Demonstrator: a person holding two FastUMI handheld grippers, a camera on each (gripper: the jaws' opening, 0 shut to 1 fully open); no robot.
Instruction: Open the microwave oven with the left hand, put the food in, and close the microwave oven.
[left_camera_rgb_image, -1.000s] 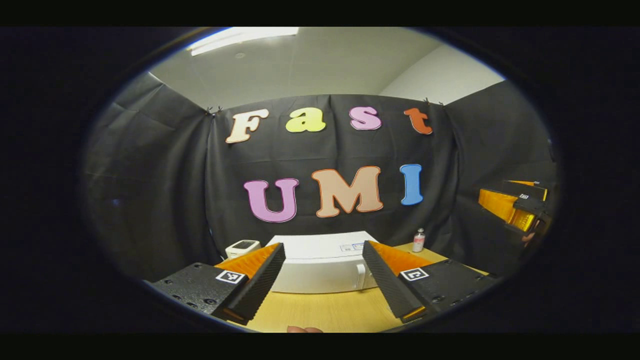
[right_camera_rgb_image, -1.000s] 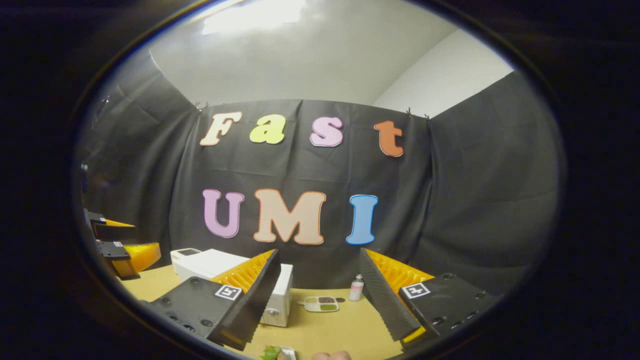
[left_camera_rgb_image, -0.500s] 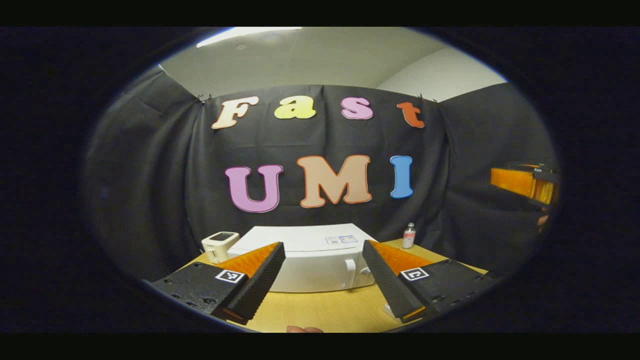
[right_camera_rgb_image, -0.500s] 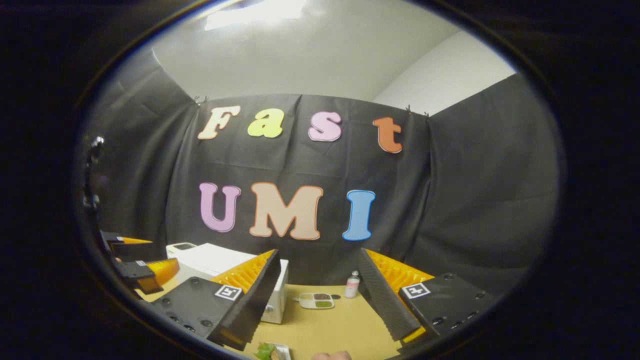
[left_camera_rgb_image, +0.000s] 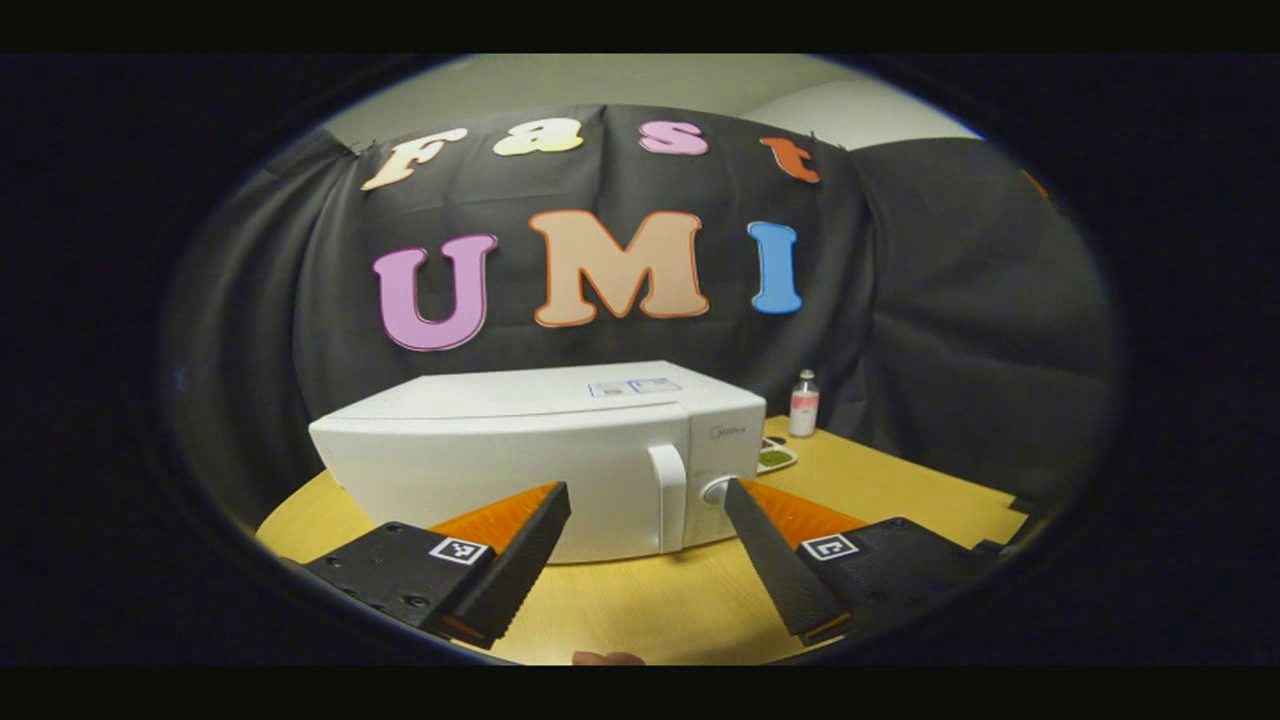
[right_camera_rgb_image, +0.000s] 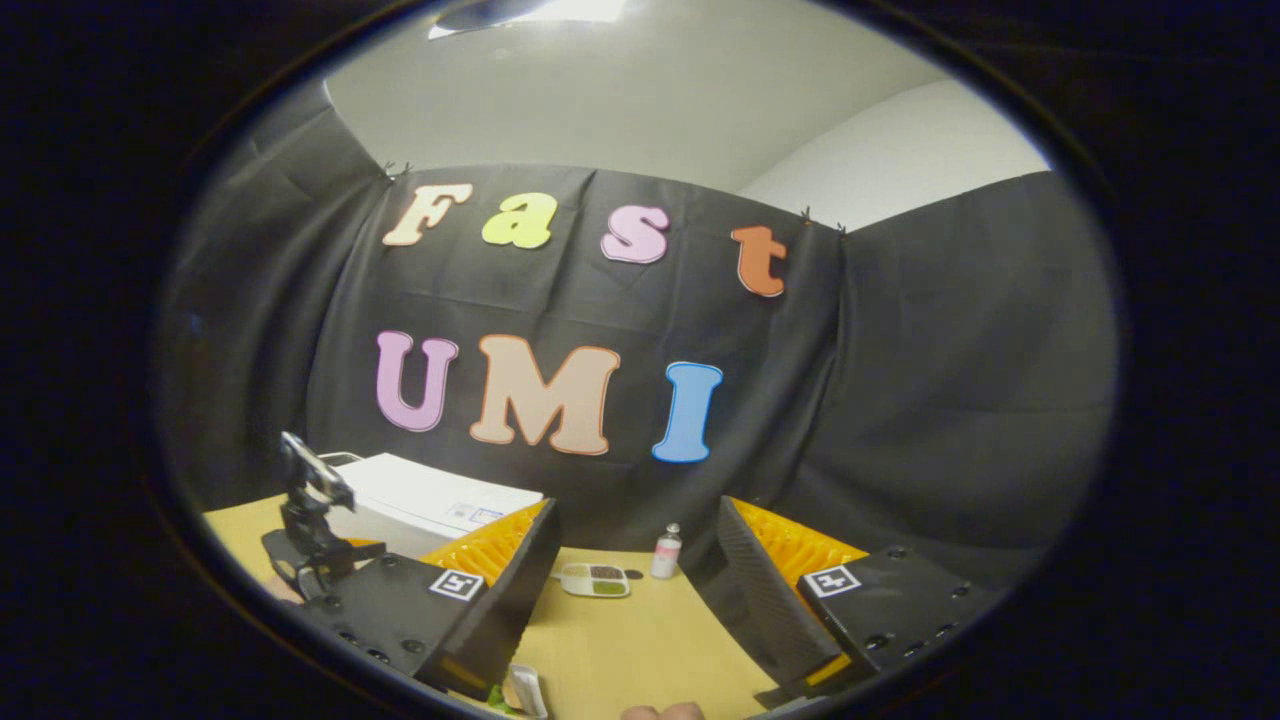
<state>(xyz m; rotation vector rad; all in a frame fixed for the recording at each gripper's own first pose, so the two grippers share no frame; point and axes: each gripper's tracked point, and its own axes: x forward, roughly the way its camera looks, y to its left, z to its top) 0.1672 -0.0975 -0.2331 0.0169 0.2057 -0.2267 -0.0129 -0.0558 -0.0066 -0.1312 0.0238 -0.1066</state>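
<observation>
Microwave oven: white, door closed, centre of the left gripper view, standing on the wooden table; its upright handle sits right of the door, a round knob beside it.
Left gripper: bottom of the frame, fingers spread wide and grasping nothing, aimed at the handle but apart from it.
Divided tray: just right of the oven, partly hidden behind it.
Bottle: small, right of centre, near the cloth wall.
Right gripper: bottom of the right gripper view, fingers parted, empty.
Food: bottom edge, between the fingers, partly cut off by the frame.
Oven there: lower left.
</observation>
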